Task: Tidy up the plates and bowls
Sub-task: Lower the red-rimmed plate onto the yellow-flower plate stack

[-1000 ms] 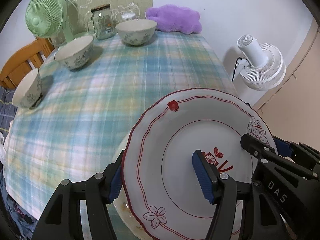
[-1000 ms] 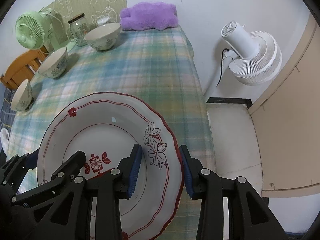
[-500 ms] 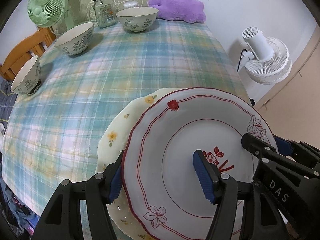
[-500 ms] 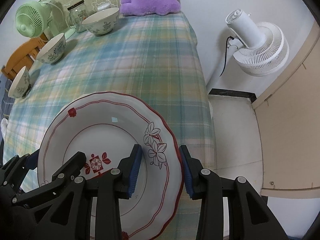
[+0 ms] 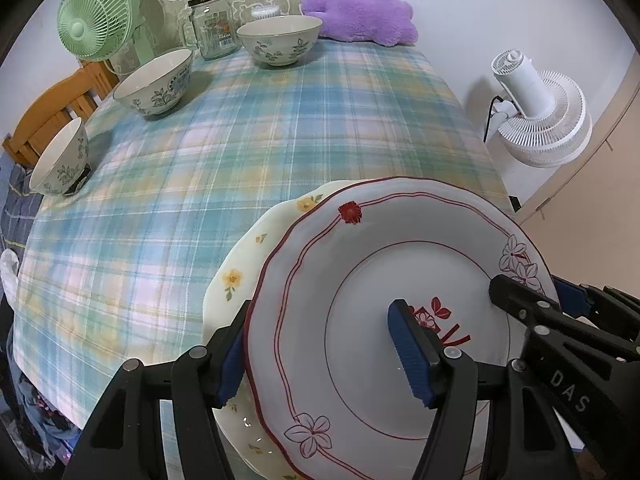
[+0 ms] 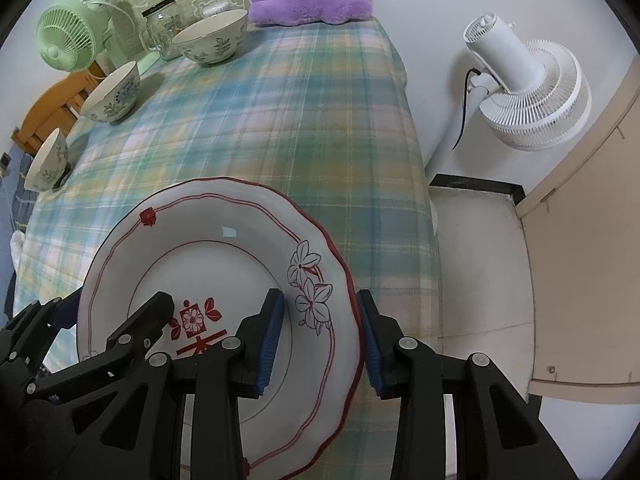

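Observation:
A white plate with a red wavy rim and red flower marks (image 5: pixel 360 280) hangs level between both grippers at the near right of the table. My left gripper (image 5: pixel 320 354) straddles its left rim, one pad outside the edge and one on the well, and holds it. My right gripper (image 6: pixel 318 340) straddles the plate's (image 6: pixel 224 264) right rim the same way; its jaws are closing on that rim. Under the plate's left side lies a cream plate with yellow flowers (image 5: pixel 240 276); I cannot tell whether the two touch. Three floral bowls (image 5: pixel 278 40) (image 5: pixel 156 84) (image 5: pixel 60 160) stand along the far and left edges.
The plaid tablecloth (image 5: pixel 280 128) covers the table. At the far end stand a glass jar (image 5: pixel 210 24), a green fan (image 5: pixel 94 20) and a purple plush (image 5: pixel 360 16). A wooden chair (image 5: pixel 48 116) is at the left. A white fan (image 6: pixel 532 92) stands on the floor to the right.
Both views have tipped further down toward the table and the plate has sunk slightly. The cream plate has come into sight under the red-rimmed plate's left side. Both grips stay on the rim.

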